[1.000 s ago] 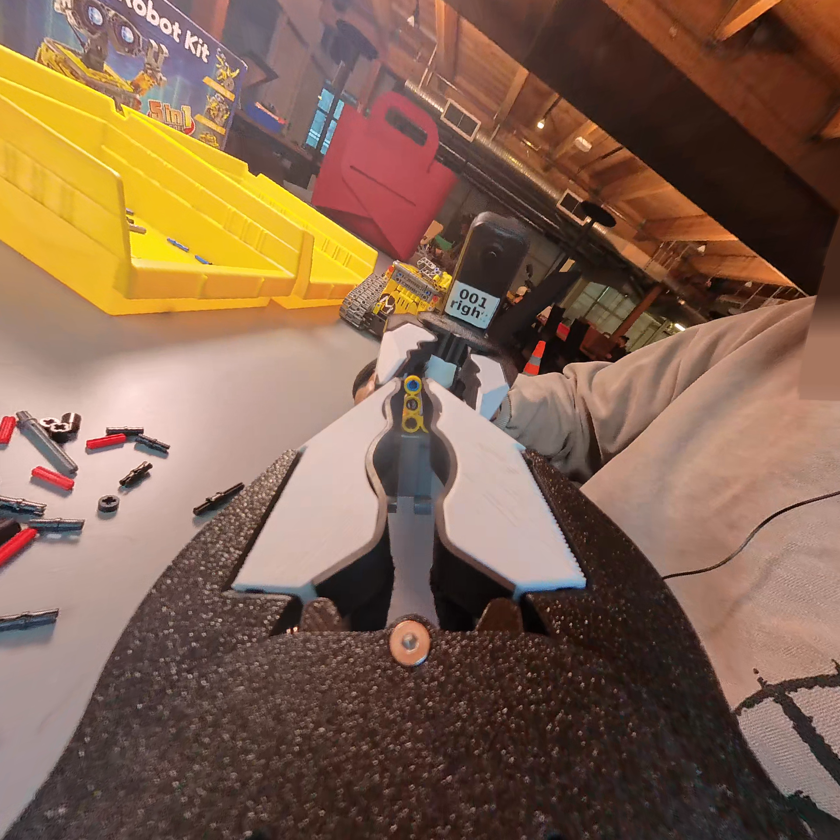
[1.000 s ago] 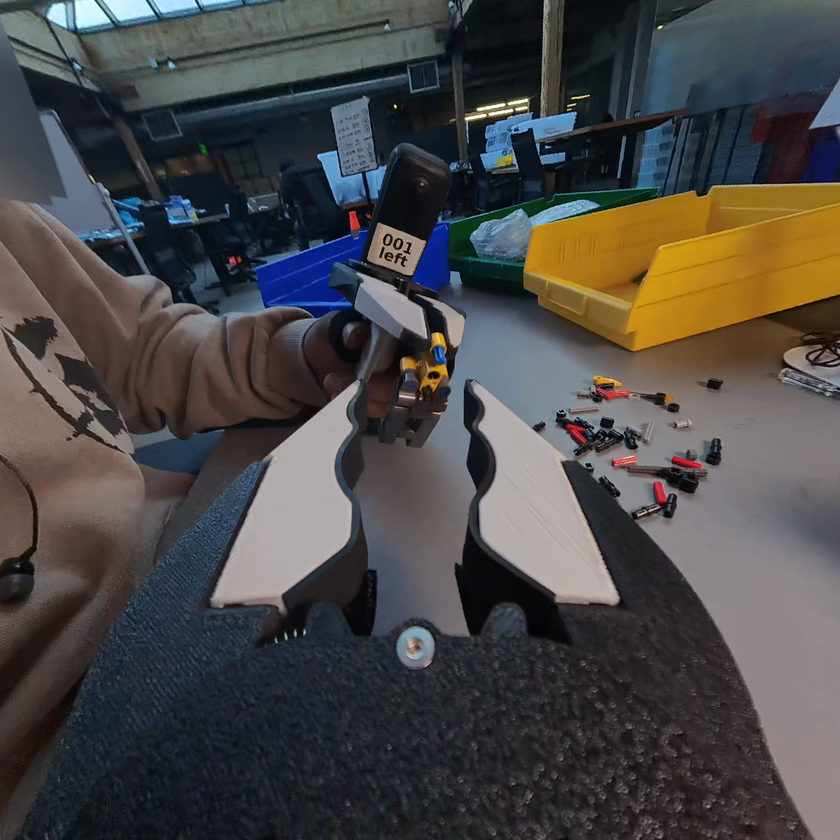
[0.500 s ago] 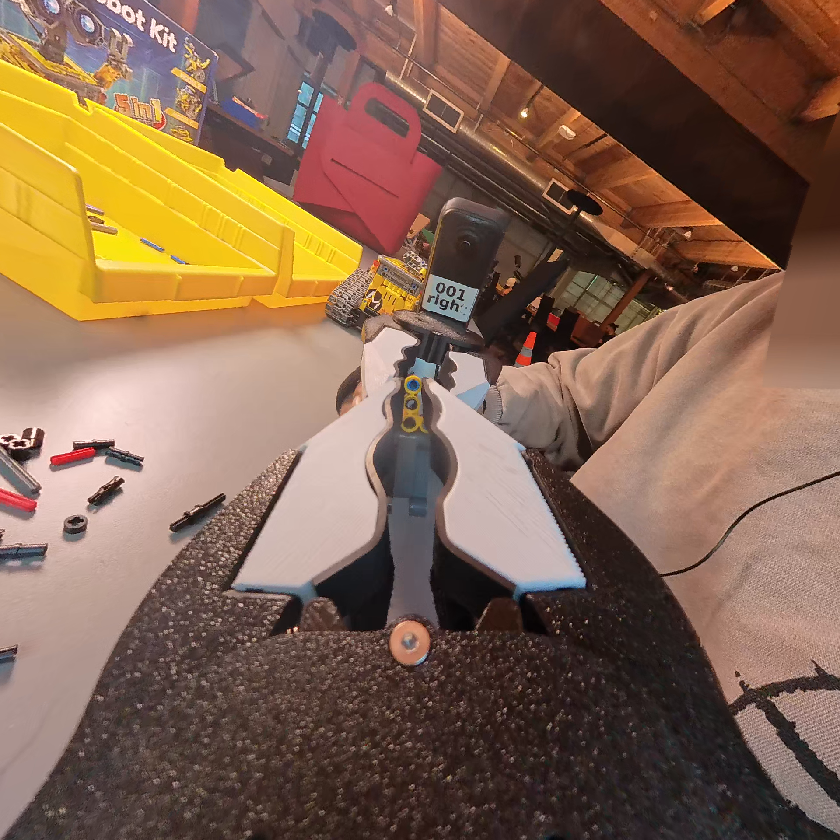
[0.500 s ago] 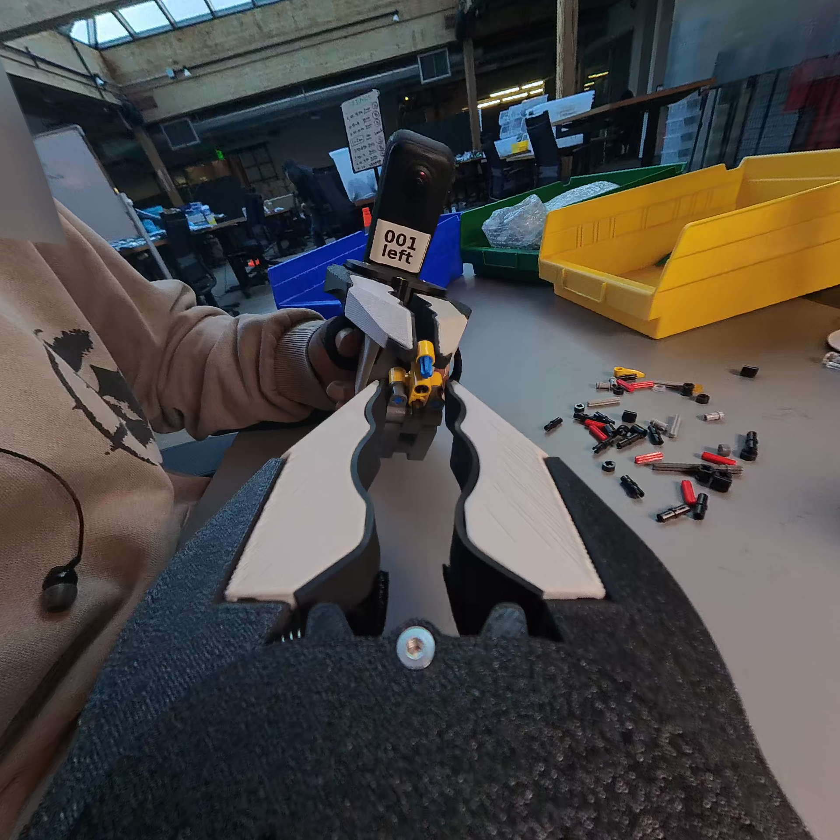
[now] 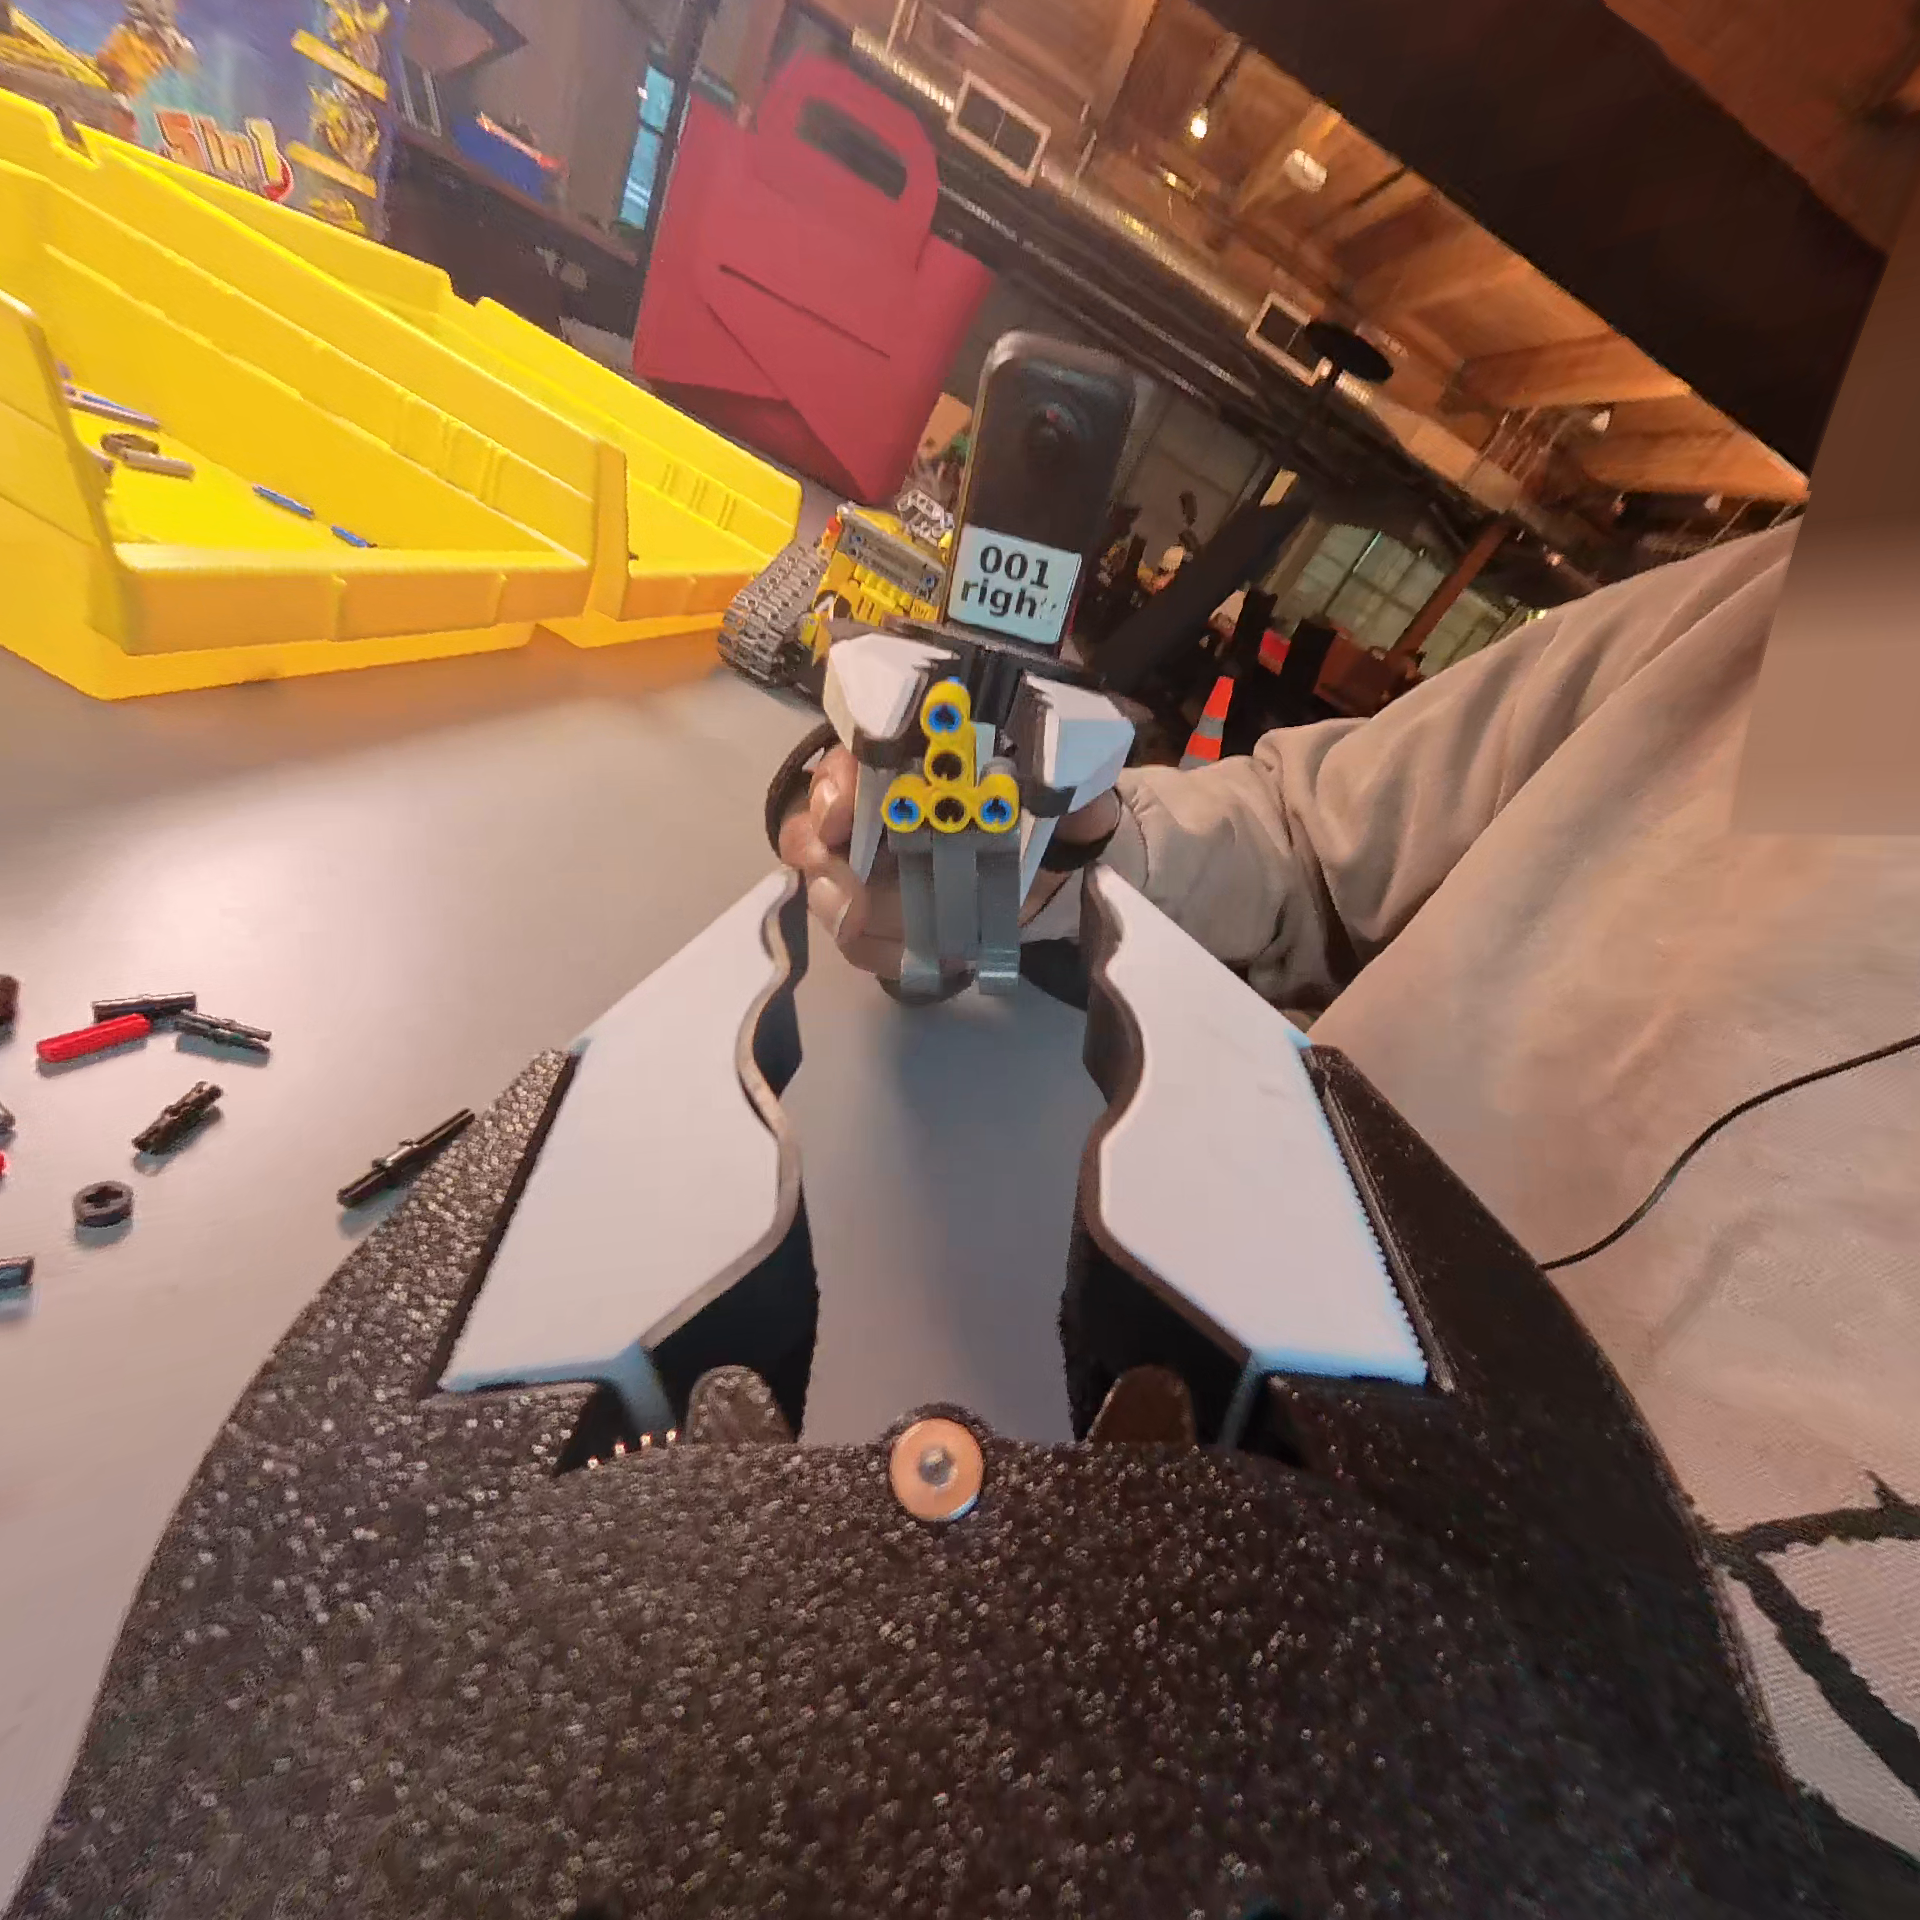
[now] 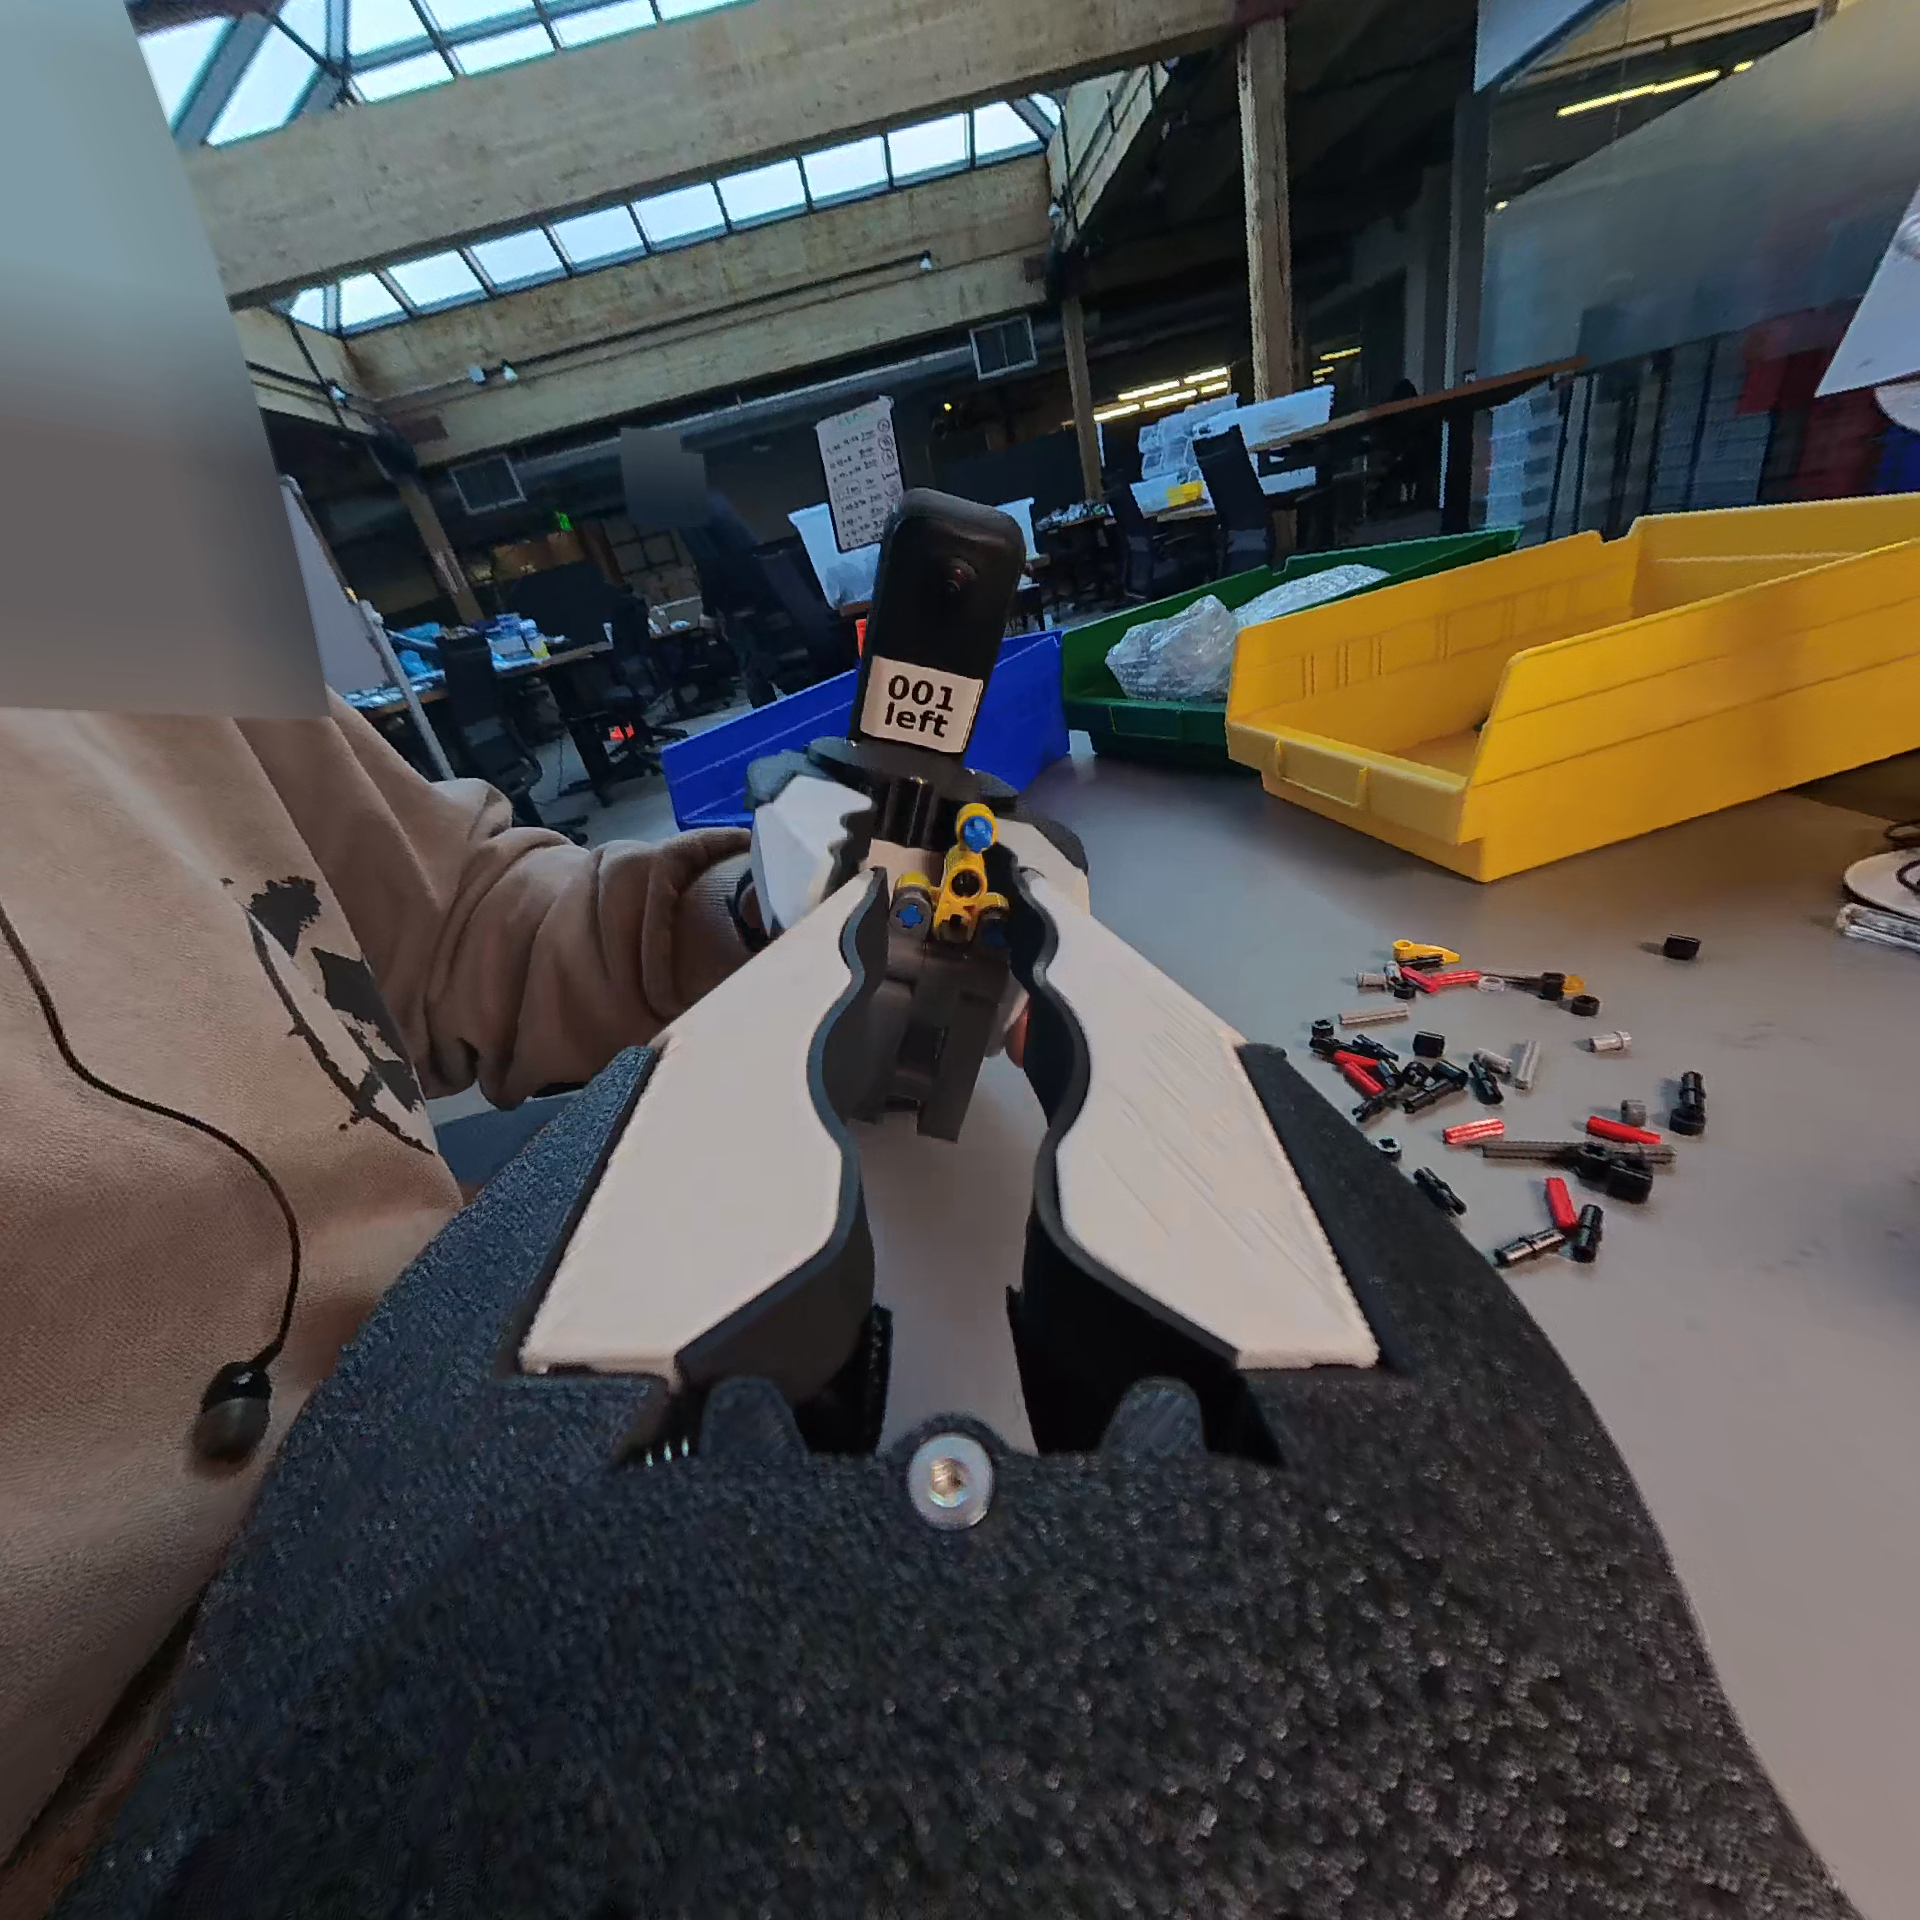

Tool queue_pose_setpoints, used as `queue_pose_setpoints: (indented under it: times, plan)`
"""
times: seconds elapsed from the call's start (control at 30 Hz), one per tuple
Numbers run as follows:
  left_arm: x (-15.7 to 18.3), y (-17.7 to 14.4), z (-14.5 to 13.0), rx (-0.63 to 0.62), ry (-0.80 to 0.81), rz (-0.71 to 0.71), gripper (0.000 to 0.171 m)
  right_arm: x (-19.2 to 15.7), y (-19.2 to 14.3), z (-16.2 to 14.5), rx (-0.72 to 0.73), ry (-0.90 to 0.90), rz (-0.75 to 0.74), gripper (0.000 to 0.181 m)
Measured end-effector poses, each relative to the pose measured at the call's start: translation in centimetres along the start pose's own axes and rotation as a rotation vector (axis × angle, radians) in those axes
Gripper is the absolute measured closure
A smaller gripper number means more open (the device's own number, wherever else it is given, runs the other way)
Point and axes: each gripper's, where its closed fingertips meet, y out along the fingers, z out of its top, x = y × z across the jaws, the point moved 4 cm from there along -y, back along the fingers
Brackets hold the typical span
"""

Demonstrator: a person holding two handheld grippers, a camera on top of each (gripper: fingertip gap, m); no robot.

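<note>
- My left gripper has let go since half a second back; jaws now spread wide, empty.
- My right gripper has closed its jaws on the grey-and-yellow brick assembly, held above the surface.
- Grippers face each other, nearly touching; loose pins beyond.

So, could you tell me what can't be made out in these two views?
- Right wrist view: how the right tongs grip the toy piece; their fingers cover it.
- Right wrist view: most of the yellow bin's inside, behind its wall.
- Left wrist view: the tracked toy, half hidden by the right tongs' camera.
- Left wrist view: loose parts cut off at the left edge.
</note>
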Motion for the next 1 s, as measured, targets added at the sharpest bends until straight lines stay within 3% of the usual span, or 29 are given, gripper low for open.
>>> queue_pose_setpoints:
  times: [0.1, 0.17, 0.23, 0.47, 0.57, 0.77, 0.83, 0.93, 1.0]
  plan:
    - [0.4, 1.2, -0.7, -0.058, 0.020, -0.012, 0.126, -0.4, 0.3, 0.0, 0.011, -0.002, 0.015, 0.164]
    - [0.5, 1.5, -0.8, -0.071, 0.030, -0.007, 0.144, -0.5, 0.5, -0.2, 0.001, -0.017, 0.019, 0.165]
    - [0.5, 1.3, -0.8, -0.071, 0.025, -0.007, 0.146, -0.6, 0.4, -0.1, 0.004, -0.008, 0.026, 0.165]
    - [0.3, 1.0, -1.0, -0.093, 0.018, 0.006, 0.146, 0.3, -0.3, 0.4, 0.035, 0.065, 0.014, 0.164]
    - [0.2, 1.3, -1.4, -0.117, 0.027, 0.014, 0.146, 0.1, -0.2, 0.3, 0.026, 0.065, 0.023, 0.175]
    - [0.2, 1.3, -1.4, -0.117, 0.013, 0.009, 0.146, 0.2, -0.2, 0.2, 0.021, 0.067, 0.029, 0.177]
    - [0.3, 1.2, -1.3, -0.111, 0.015, 0.002, 0.146, 0.2, -0.3, 0.2, 0.021, 0.073, 0.035, 0.177]
    - [0.4, 0.3, -0.2, -0.060, 0.047, 0.020, 0.128, 0.4, -0.5, 0.2, 0.000, 0.065, 0.028, 0.178]
    - [0.6, -0.5, 0.5, -0.019, 0.054, 0.013, 0.133, 0.4, -0.6, -0.1, -0.022, 0.063, 0.032, 0.178]
